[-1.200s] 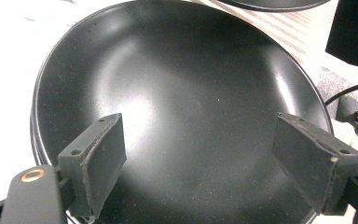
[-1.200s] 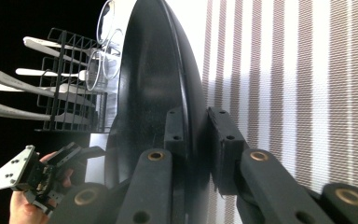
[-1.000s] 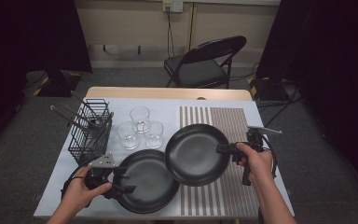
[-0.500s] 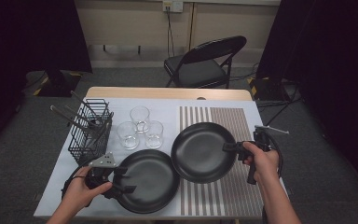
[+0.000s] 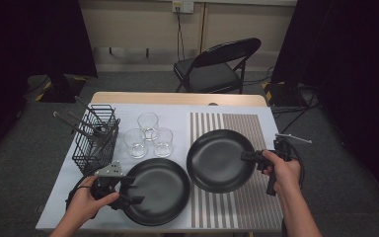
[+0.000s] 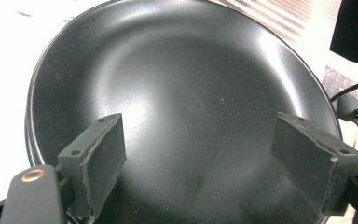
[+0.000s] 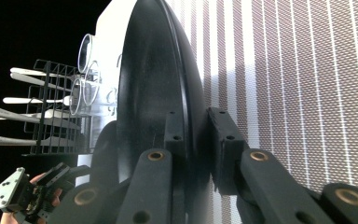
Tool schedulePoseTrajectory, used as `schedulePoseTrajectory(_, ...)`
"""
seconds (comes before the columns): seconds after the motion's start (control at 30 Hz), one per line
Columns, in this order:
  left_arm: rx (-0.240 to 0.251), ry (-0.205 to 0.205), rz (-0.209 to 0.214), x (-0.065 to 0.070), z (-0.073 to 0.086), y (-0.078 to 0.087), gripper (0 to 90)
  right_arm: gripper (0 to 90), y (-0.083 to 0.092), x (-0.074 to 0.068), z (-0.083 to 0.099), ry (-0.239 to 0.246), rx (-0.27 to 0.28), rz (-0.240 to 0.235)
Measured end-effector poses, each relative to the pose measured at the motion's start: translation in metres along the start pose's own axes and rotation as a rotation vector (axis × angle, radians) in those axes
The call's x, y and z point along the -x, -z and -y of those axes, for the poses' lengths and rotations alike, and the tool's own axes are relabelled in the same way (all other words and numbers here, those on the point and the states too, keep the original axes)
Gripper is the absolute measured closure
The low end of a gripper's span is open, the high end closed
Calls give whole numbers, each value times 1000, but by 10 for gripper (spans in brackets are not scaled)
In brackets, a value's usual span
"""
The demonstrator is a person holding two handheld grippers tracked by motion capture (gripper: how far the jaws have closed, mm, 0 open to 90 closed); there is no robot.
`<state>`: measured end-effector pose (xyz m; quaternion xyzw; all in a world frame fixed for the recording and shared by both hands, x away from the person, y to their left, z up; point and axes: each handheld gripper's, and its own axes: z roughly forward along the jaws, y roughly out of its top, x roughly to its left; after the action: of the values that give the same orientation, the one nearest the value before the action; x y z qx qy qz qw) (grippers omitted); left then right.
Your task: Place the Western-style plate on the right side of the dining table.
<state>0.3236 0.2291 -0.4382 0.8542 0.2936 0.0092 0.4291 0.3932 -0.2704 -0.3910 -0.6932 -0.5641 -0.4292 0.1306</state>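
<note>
The right-hand pan (image 5: 221, 160) was held over the striped mat (image 5: 256, 128), its near rim clamped between the jaws of the right gripper (image 5: 250, 157); the right gripper view showed one black pad on each face of the rim (image 7: 186, 135), pressed tight. Whether the pan's base rested on the mat or hung just above it could not be told. Its left edge lay just beside the second pan (image 5: 154, 191), which sat flat on the white table (image 5: 108, 101) surface in front of the person. The left gripper (image 5: 128, 190) was at that pan's left rim, its jaws standing well apart over the pan's inner surface (image 6: 186, 107), pads clear of the metal. Behind the second pan stood three clear glasses (image 5: 149, 134) in a close cluster, and to their left a black wire basket (image 5: 94, 139) holding utensils. A folding chair (image 5: 217, 66) stood beyond the table's far edge.
</note>
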Motion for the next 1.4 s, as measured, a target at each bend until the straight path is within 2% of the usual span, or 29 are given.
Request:
schedulePoseTrajectory(0.6, -27, -8, -7, 0, -1, -3, 173, 791, 5, 17, -2, -23, 31, 30)
schedulePoseTrajectory(1.1, -13, -13, -13, 1, -2, 0, 171, 785, 4, 33, -4, -47, 56, 62)
schedulePoseTrajectory(1.4, -14, -14, -10, 0, -2, 0, 171, 785, 1, 38, -4, -56, 61, 74)
